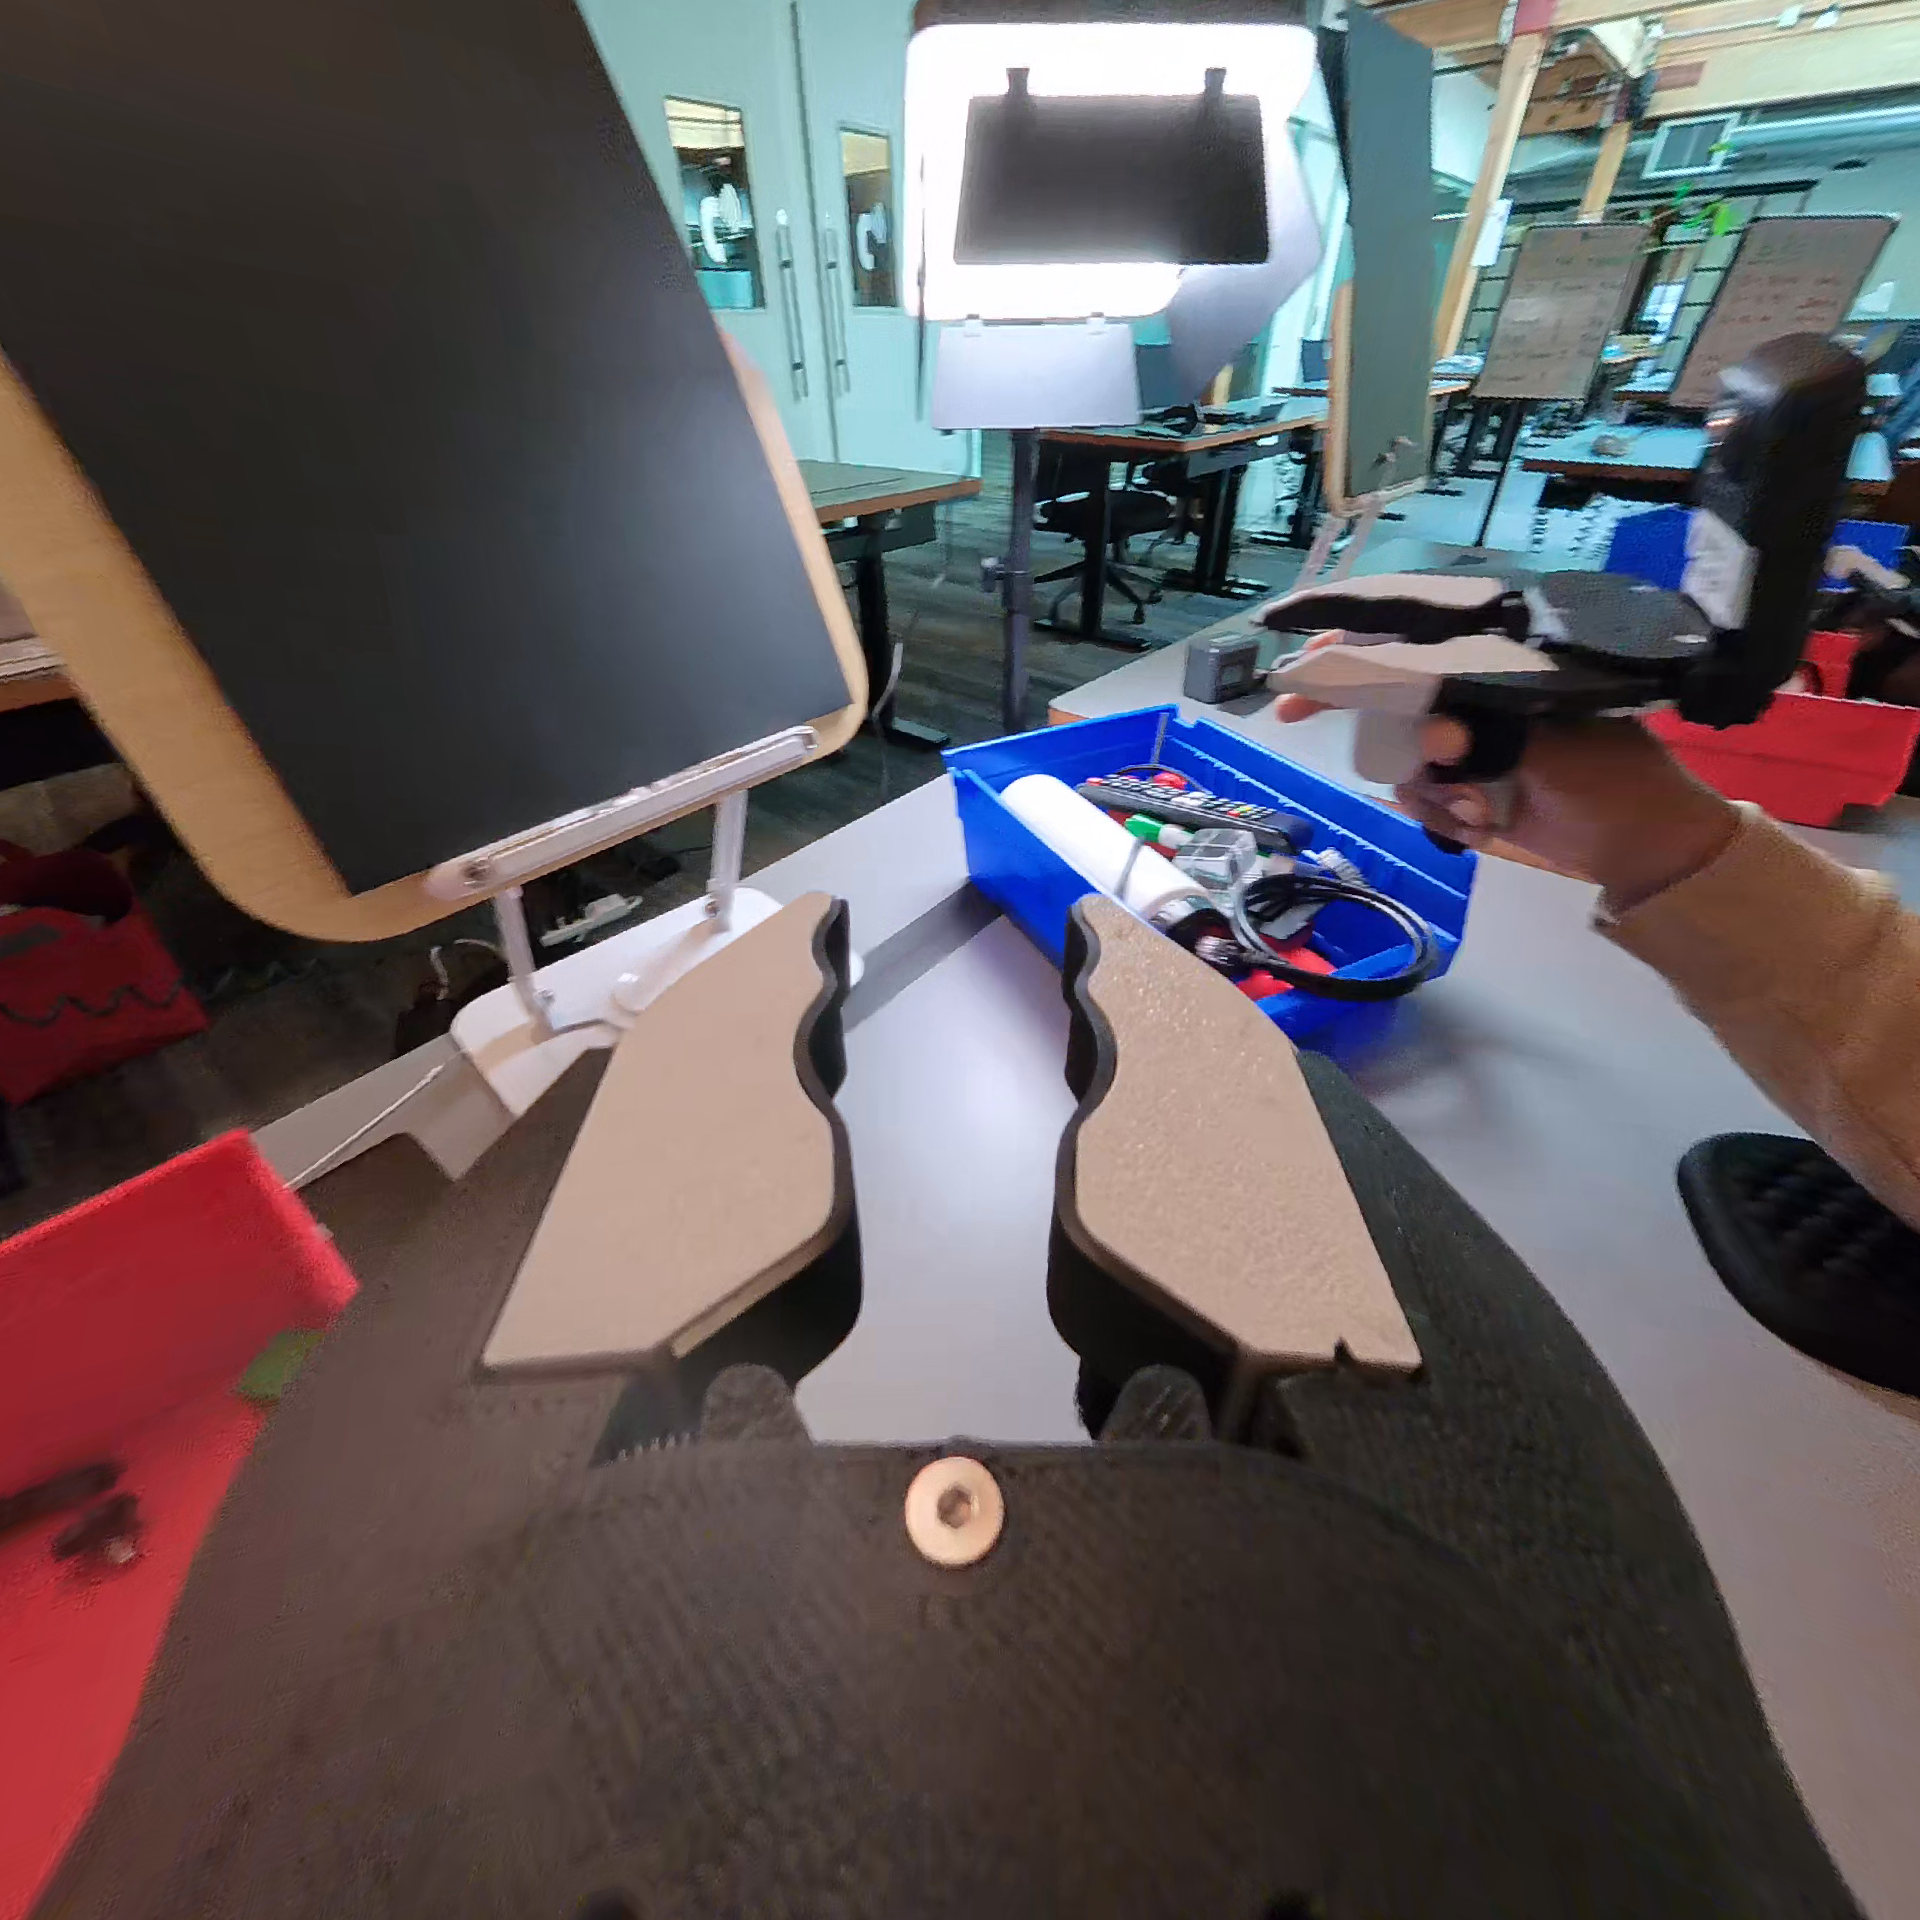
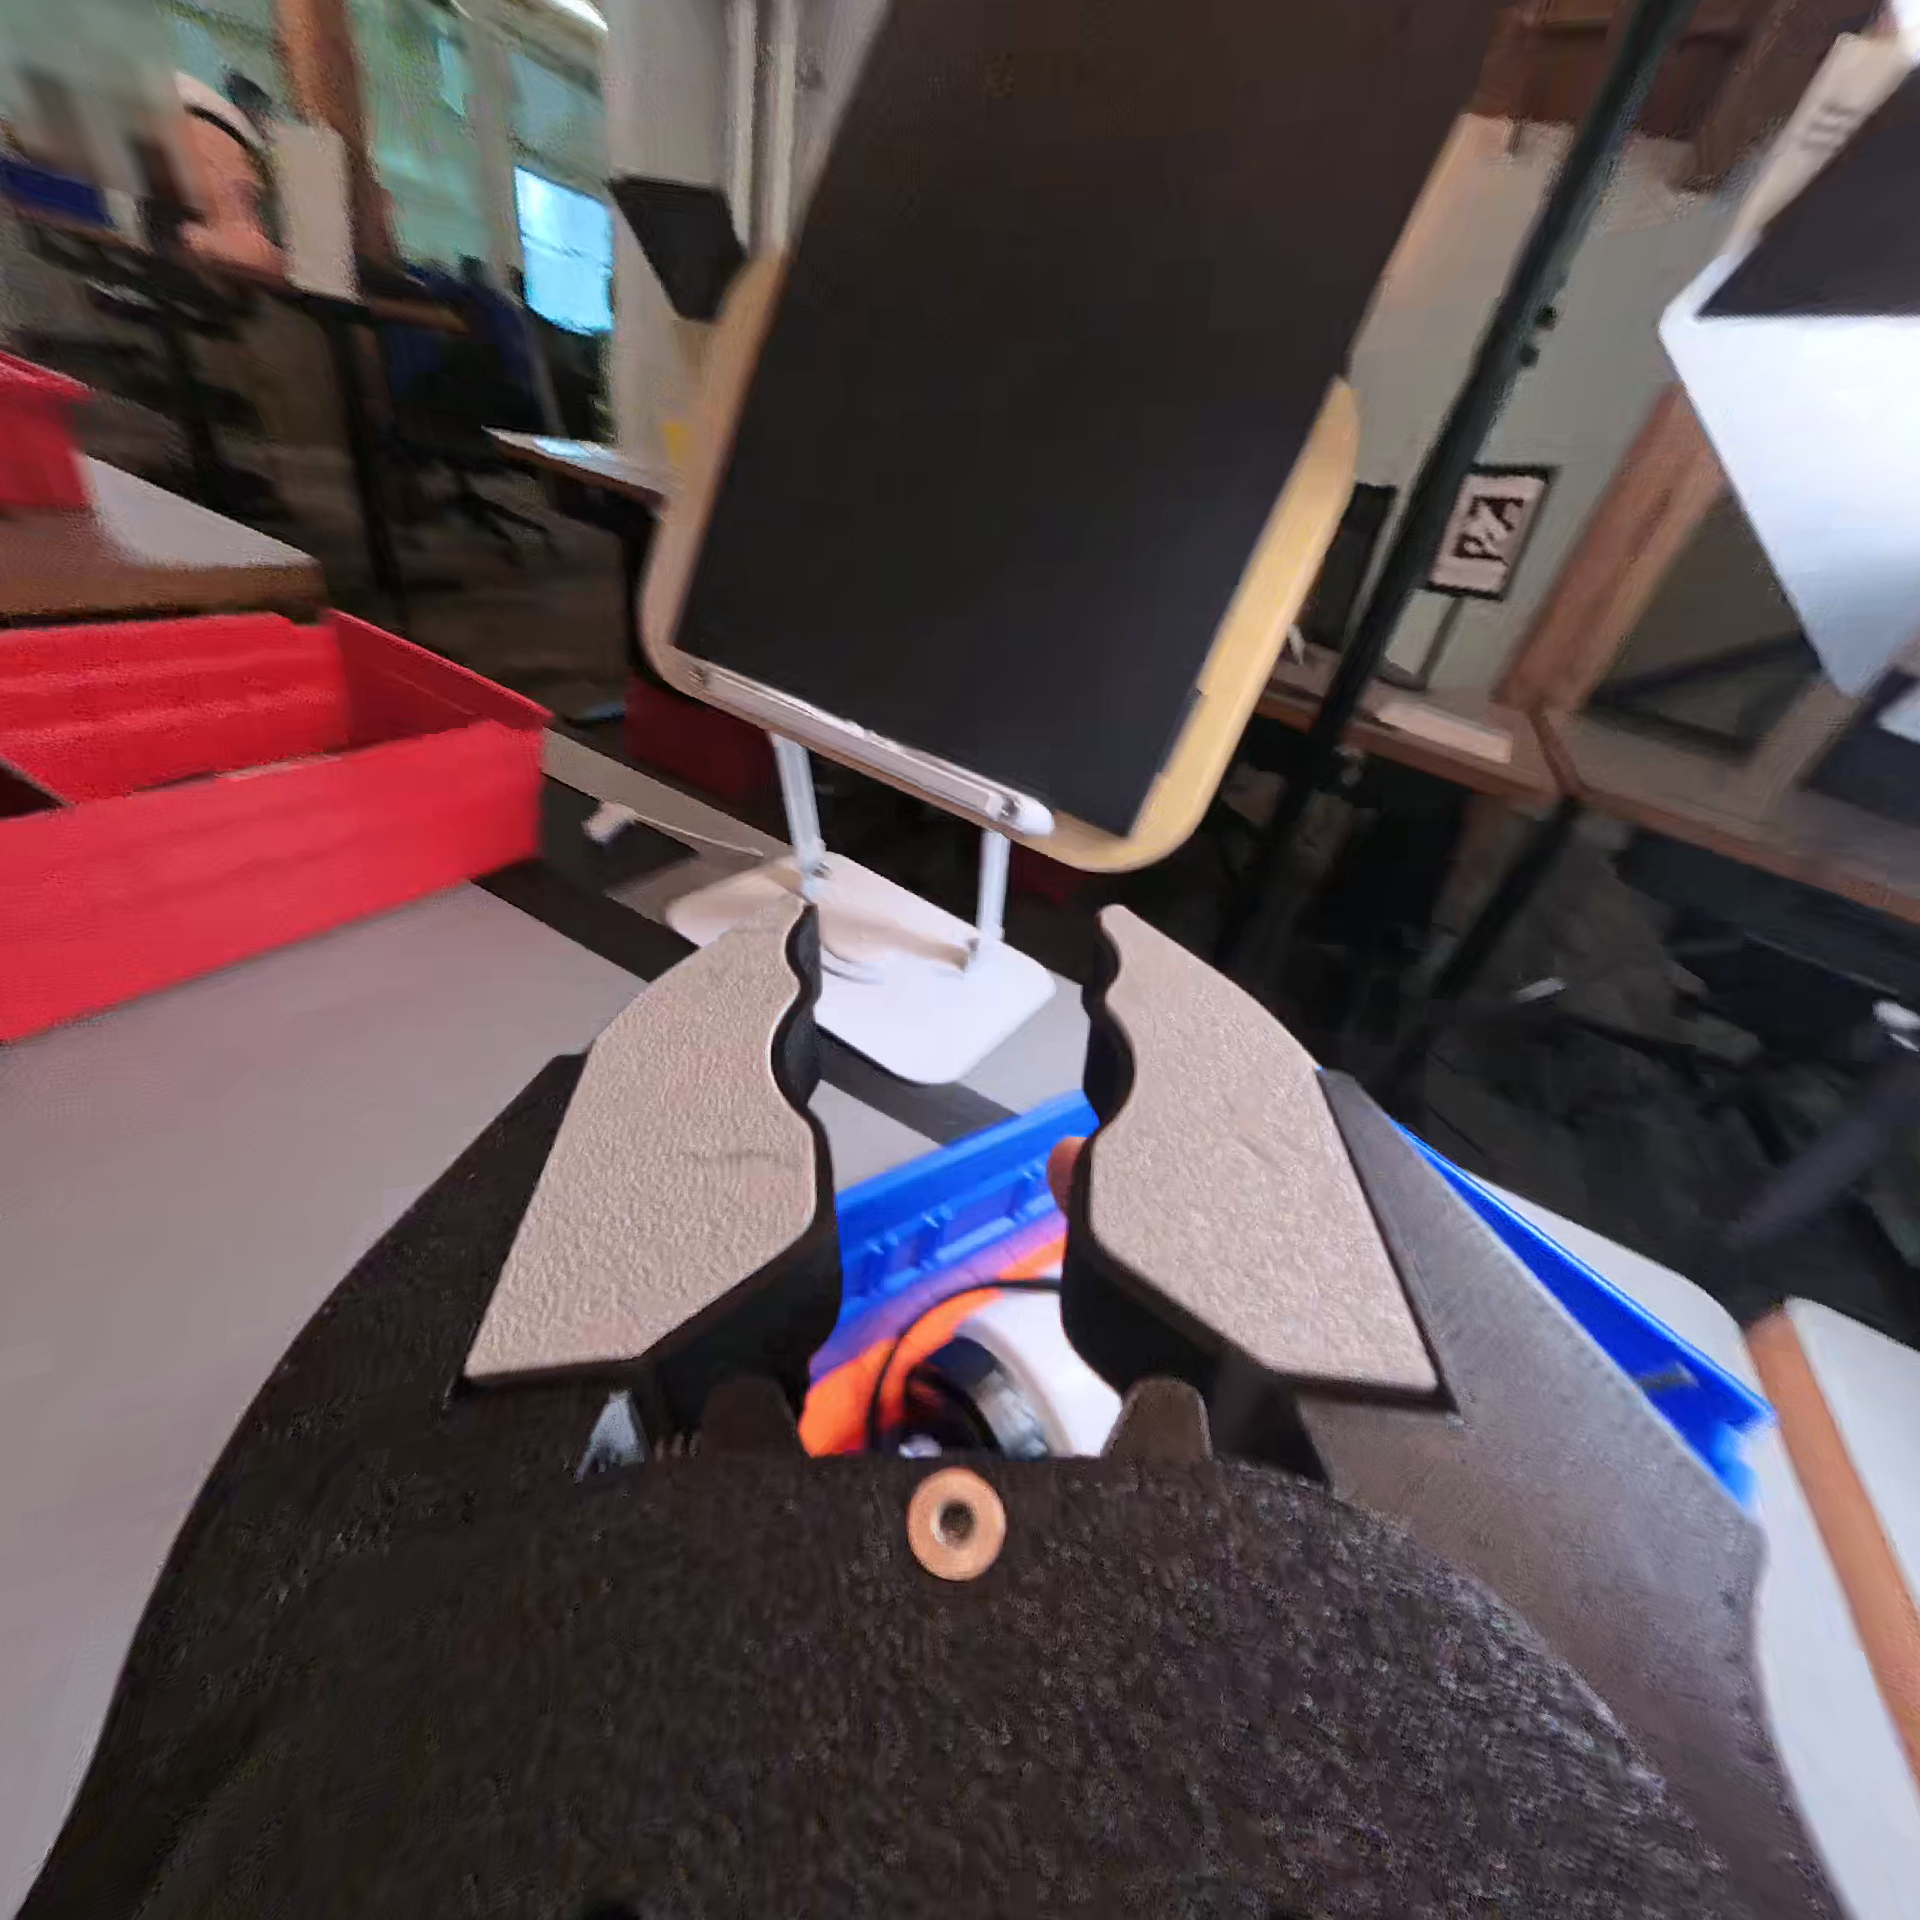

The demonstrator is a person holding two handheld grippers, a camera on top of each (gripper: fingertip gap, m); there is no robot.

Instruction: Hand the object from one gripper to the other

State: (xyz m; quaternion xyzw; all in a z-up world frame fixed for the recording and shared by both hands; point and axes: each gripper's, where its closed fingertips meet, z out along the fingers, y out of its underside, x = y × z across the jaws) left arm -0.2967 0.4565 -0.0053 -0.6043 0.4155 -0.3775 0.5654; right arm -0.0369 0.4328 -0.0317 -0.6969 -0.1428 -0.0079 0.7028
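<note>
The object you are meant to pass has not been picked yet, as far as I can judge: nothing sits in either tool, and the candidates all lie in the blue bin (image 1: 1216, 821) on the grey table (image 1: 1538, 1039). In it you have a smooth white cylinder (image 1: 1081, 831), a flat black remote (image 1: 1195, 805) studded with coloured buttons, a coiled black cable (image 1: 1340, 935), a green-capped marker and some red bits; which one counts as the object I cannot tell. Your left gripper (image 1: 951, 935) hangs just short of the bin's near wall with its jaws spread and only bare table between them. Your right gripper (image 2: 951, 940) is above the bin, jaws likewise apart and holding nothing; from the left wrist view it (image 1: 1273, 644) shows side-on, in your hand (image 1: 1507, 790), over the far end of the bin. So the whole job is left: a pick, a meeting of the two tools, a release. The fingers (image 2: 665, 1164) are faced with gritty pale-grey plates, with wavy black inner edges, on coarse black printed bodies. Beyond stand a dark, tan-rimmed board (image 1: 416, 447) on a thin white stand and matte red bins (image 2: 260, 769) at the side.
</note>
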